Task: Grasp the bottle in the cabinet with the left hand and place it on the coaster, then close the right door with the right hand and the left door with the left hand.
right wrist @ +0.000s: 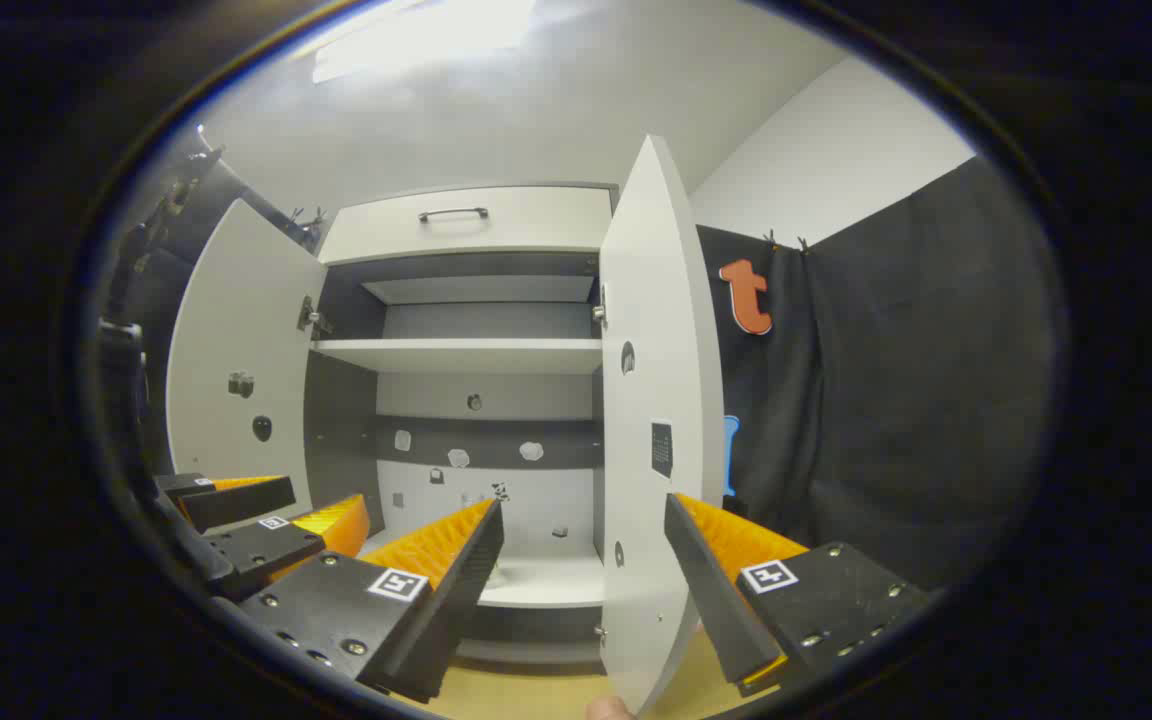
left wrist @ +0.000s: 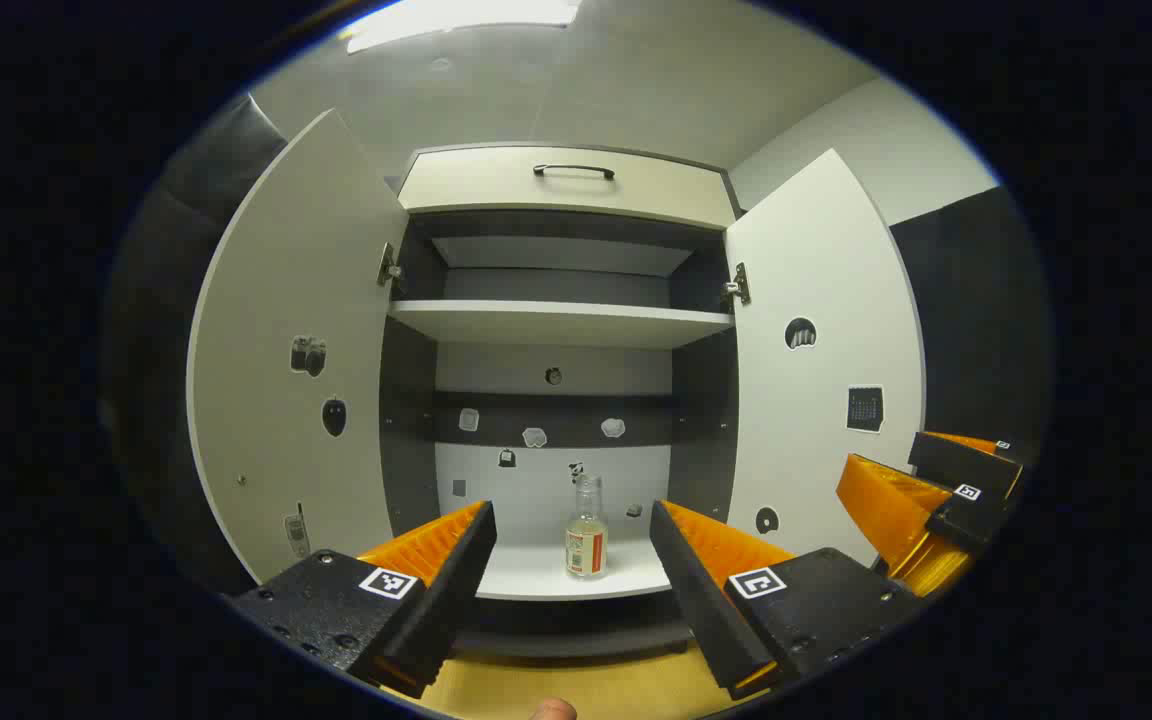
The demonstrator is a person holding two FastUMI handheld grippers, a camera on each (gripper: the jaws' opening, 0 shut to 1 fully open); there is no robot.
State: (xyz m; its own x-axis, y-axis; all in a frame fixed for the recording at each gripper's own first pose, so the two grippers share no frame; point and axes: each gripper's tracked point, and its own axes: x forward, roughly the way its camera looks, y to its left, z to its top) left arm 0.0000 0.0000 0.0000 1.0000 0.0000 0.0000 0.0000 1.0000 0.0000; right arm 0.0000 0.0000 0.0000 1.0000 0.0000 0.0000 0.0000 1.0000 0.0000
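A small clear bottle with a white and red label stands upright on the cabinet's lower shelf. My left gripper is open in front of the cabinet, and the bottle shows in the gap between its fingers, farther back. Both doors stand open: the left door and the right door. My right gripper is open, with the right door seen edge-on between its fingers; I cannot tell whether they touch. The right gripper also shows beside that door, and the left gripper appears low at the left.
Above the opening is a drawer with a dark handle, and an upper shelf crosses the cabinet. Small stickers dot the doors and back wall. A wooden surface lies below the cabinet. Black cloth hangs to the right.
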